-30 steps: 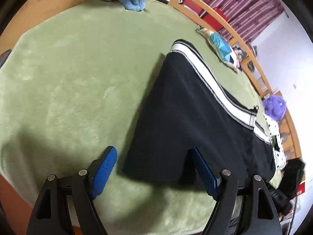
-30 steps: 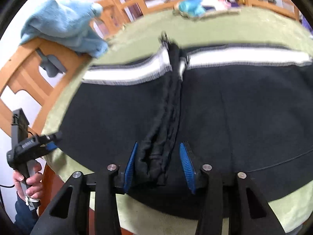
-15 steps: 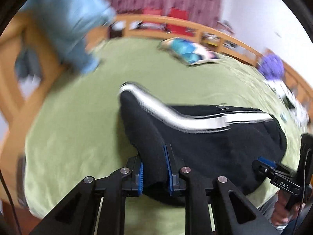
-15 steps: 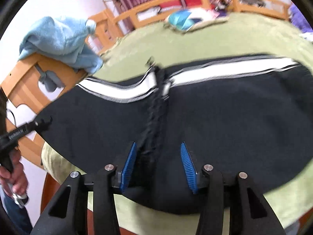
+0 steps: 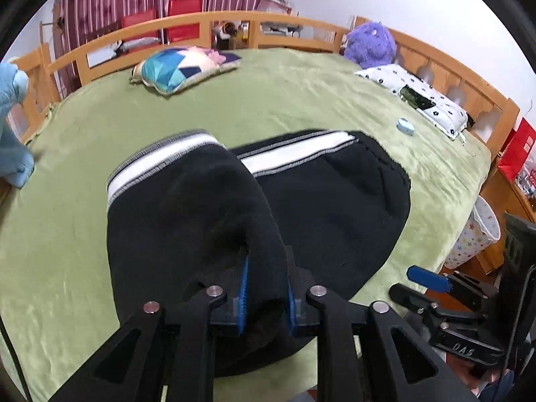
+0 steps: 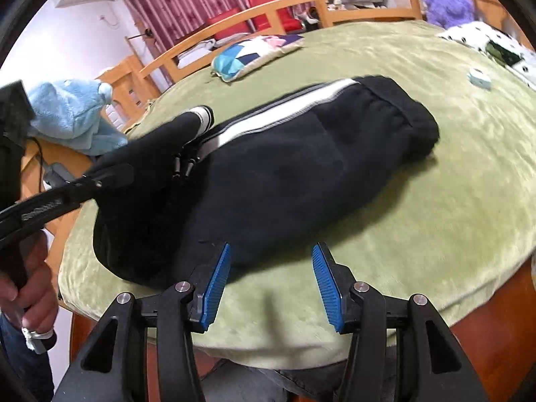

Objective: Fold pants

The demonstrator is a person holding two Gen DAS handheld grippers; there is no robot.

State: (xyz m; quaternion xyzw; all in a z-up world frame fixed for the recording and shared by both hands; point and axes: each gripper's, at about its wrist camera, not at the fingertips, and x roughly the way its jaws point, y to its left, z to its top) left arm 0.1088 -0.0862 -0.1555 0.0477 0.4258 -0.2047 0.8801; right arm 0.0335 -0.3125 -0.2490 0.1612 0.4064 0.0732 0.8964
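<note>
black pants with a white side stripe lie on the green blanket near my edge of the bed, one end lifted and carried over the rest. my left gripper is pinching that lifted fold, blue pads pressed into the cloth on both sides; its jaws have just eased apart a touch with the cloth between them. in the right view i see it coming in from the left with the fabric draped off it, a hand on its handle. my right gripper has its fingers spread, nothing between them; its jaws have been opening, and it sits just off the near hem over bare blanket. patchwork pillow and purple plush toy sit well apart by the wooden rail. light blue towel hangs at the left end.
</note>
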